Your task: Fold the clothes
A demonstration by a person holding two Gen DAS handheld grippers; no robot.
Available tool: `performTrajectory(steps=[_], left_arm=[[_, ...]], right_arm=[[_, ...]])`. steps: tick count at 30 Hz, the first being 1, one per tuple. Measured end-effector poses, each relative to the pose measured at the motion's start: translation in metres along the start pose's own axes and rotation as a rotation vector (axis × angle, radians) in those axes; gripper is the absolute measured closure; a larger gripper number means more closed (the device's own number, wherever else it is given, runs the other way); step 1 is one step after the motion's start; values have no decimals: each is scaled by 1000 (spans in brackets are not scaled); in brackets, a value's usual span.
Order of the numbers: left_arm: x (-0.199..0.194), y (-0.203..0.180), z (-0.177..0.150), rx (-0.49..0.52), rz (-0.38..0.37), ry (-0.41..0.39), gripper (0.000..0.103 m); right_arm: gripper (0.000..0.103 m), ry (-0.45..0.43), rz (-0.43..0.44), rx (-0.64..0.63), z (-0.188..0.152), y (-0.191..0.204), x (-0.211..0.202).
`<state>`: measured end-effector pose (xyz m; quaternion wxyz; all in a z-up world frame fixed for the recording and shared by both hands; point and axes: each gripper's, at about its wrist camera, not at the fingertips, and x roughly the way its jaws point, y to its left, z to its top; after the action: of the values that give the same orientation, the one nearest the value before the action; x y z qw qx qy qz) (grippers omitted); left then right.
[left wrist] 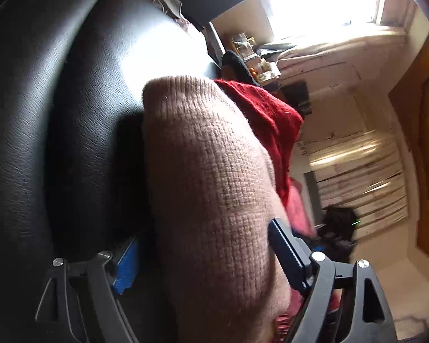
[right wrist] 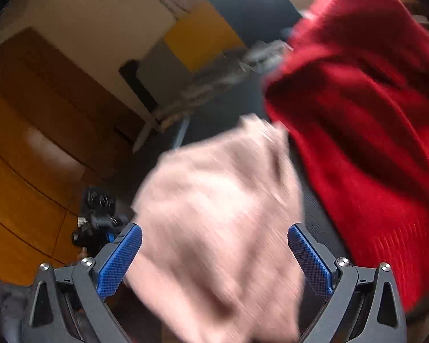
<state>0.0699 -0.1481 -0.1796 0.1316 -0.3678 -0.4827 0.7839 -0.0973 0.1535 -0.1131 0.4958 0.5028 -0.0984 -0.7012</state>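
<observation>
Pink knit (left wrist: 214, 177) sits between both spread claws, left (left wrist: 203, 254) and right (right wrist: 214, 257), beside red knit (right wrist: 357, 114).

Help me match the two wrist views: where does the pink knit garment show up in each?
Left wrist: the pink knit garment fills the centre, running down between the left tongs.
Right wrist: blurred, lower centre, between the right tongs.
Shared landmark: the red knit garment, just right of the pink one.
</observation>
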Motion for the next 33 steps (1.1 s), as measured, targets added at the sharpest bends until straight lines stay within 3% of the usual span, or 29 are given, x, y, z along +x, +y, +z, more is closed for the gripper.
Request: performTrajectory(steps=[3, 8, 9, 12, 13, 15, 18, 20, 23, 27, 33], left_arm=[[9, -9, 6, 23, 39, 19, 16], [5, -12, 3, 52, 63, 18, 16], [4, -13, 2, 58, 67, 17, 32], [2, -15, 1, 75, 80, 15, 47], [1, -15, 0, 81, 84, 14, 49], [-9, -15, -4, 94, 87, -2, 53], [-47, -9, -15, 109, 71, -65, 56], [-79, -1, -24, 91, 44, -113, 56], [-142, 8, -44, 81, 30, -221, 56], [-245, 16, -77, 61, 53, -444, 56], [-420, 18, -124, 75, 185, -843, 56]], right_arm=[[0, 62, 18, 63, -9, -24, 17], [0, 92, 81, -11, 9, -13, 60], [0, 86, 77, -22, 12, -10, 66], [0, 93, 42, -67, 16, 0, 78], [2, 96, 17, -80, 17, 4, 80], [38, 110, 24, -81, 12, 15, 83], [45, 124, 49, -95, 1, 38, 92], [48, 136, 111, -84, -6, 55, 105], [51, 167, 256, -68, -10, 89, 138], [52, 257, 424, -144, -6, 168, 200], [52, 387, 665, -403, 11, 361, 301]])
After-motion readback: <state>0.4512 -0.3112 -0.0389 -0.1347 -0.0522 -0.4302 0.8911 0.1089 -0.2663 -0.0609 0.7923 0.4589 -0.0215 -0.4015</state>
